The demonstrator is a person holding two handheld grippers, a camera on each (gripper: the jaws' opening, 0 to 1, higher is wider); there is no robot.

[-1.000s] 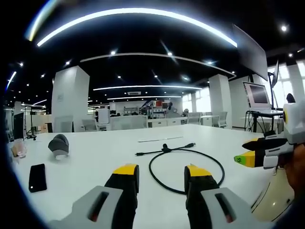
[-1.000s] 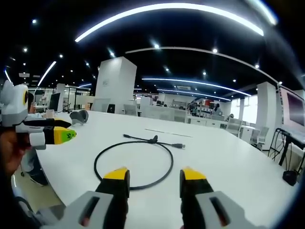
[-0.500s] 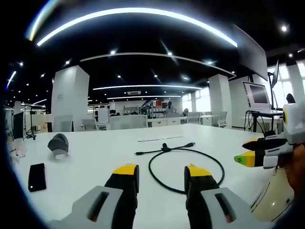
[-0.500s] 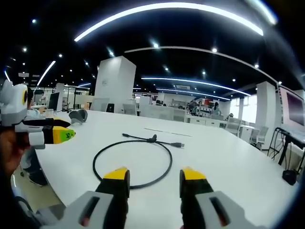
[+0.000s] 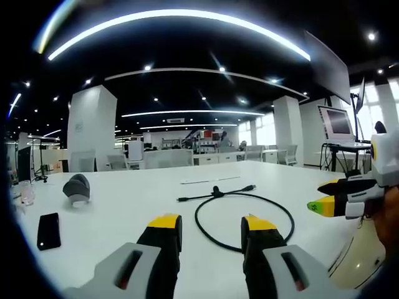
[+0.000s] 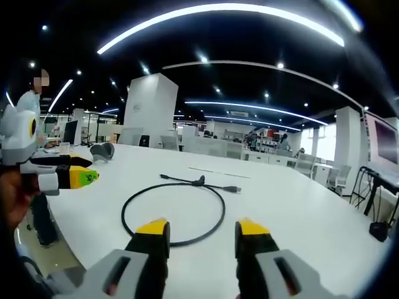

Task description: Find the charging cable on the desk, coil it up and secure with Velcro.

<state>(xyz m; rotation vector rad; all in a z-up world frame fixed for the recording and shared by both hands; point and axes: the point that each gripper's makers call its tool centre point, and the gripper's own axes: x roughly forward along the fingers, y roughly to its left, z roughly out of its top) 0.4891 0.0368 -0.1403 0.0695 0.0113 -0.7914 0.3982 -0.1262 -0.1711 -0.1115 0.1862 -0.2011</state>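
A black charging cable (image 5: 243, 215) lies centre-frame on the white desk (image 5: 124, 205); a black phone (image 5: 48, 230) sits lower left; gripper tips yellow.

My left gripper (image 5: 212, 232) is held level and pointing forward, its two jaws parted with a clear gap between the yellow-tipped fingers (image 5: 164, 222); nothing sits between them. My right gripper (image 6: 198, 235) is in the same attitude: jaws apart, yellow tips (image 6: 251, 227) level with each other, nothing gripped. Each gripper enters the other's view from the side (the right gripper from the right edge of the left gripper view, the left gripper from the left edge of the right gripper view), held in my hand, its jaws lying close together as seen side-on.
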